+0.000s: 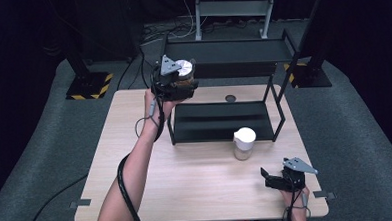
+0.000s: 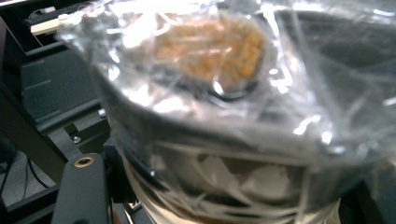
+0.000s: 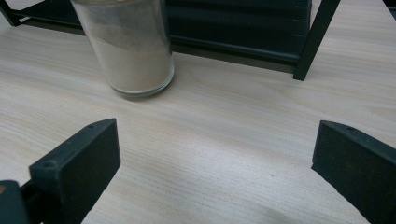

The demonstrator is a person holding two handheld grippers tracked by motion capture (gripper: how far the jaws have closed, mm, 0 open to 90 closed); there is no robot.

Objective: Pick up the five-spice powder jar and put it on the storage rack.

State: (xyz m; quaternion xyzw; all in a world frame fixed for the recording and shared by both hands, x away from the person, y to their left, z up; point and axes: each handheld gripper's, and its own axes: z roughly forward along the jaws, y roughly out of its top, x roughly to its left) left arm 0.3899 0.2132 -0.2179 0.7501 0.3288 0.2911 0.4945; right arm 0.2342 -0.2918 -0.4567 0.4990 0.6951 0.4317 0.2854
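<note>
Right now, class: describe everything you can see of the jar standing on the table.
The jar is a clear glass cylinder with a white lid, standing upright on the light wooden table. It holds a pale beige powder that reaches high up its wall. It stands just in front of the black rack's lower shelf, towards the rack's right end. Nothing grips it.

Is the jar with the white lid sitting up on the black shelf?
No, the jar with the white lid stands on the wooden table, just in front of the black shelf, as the high view shows.
</note>
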